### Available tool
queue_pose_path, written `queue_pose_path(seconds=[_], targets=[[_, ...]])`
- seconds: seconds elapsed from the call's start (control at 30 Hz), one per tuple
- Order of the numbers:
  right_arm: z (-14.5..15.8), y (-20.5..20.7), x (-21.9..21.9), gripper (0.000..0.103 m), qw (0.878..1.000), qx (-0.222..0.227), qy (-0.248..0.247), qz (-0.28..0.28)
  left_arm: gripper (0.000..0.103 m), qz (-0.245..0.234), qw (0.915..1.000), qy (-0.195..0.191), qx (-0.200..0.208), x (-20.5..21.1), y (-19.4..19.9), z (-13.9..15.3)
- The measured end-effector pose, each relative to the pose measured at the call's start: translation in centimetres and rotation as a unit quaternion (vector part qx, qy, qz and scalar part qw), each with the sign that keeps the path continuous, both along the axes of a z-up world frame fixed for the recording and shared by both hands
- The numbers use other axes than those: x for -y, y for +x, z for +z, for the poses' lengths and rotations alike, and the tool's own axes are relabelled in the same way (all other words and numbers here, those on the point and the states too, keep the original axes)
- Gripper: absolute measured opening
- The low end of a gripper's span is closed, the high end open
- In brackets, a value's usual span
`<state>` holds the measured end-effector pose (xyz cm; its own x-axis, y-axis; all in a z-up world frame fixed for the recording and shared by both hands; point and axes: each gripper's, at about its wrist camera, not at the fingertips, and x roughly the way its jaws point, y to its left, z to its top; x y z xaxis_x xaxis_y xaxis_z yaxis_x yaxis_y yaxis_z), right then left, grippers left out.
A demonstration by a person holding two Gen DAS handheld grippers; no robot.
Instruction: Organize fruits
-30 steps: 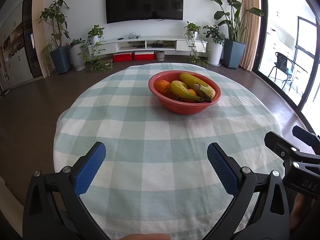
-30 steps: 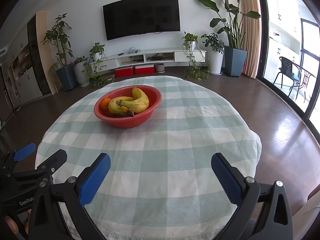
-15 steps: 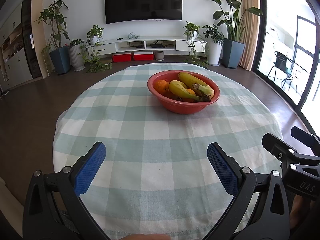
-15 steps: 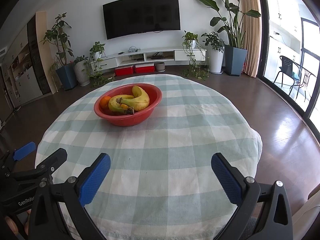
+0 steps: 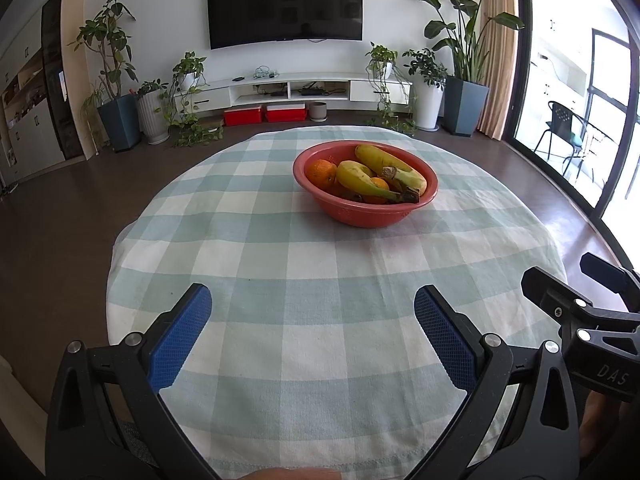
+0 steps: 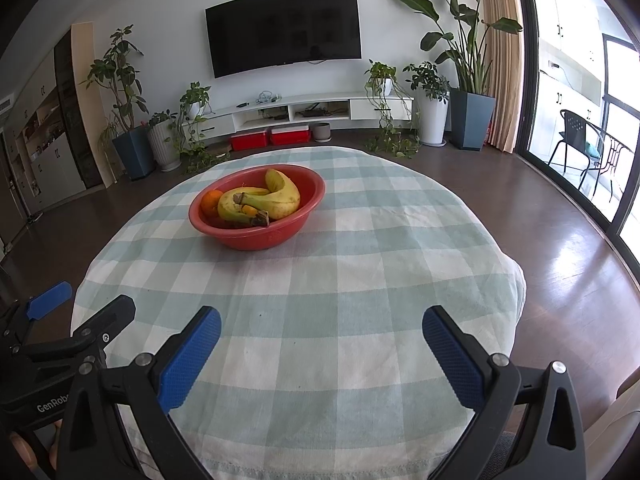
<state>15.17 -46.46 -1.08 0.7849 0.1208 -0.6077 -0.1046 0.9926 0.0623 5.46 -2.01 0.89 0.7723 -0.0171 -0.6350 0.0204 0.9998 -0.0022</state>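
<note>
Staying spread, empty: left tongs [image 5: 313,320], right tongs [image 6: 321,342]; bowl [image 5: 362,216] barely shifted since earlier

Red round bowl [image 5: 362,216] sits upright on the checked tabletop [image 5: 320,300], toward the far side. Inside: two yellow bananas [image 5: 386,164], lightly spotted, brown stem ends pointing toward the near right rim; one lies across the other. One orange [image 5: 320,171] at the left inside the bowl, a second orange [image 5: 378,184] mostly hidden under the bananas.
</note>
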Motion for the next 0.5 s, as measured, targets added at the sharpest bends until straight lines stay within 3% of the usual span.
queue_pose_path(seconds=[0.5], targets=[[0.17, -0.06, 0.02, 0.103, 1.0, -0.001, 0.0, 0.0, 0.103, 0.0, 1.0, 0.001, 0.0, 0.08, -0.03, 0.0]])
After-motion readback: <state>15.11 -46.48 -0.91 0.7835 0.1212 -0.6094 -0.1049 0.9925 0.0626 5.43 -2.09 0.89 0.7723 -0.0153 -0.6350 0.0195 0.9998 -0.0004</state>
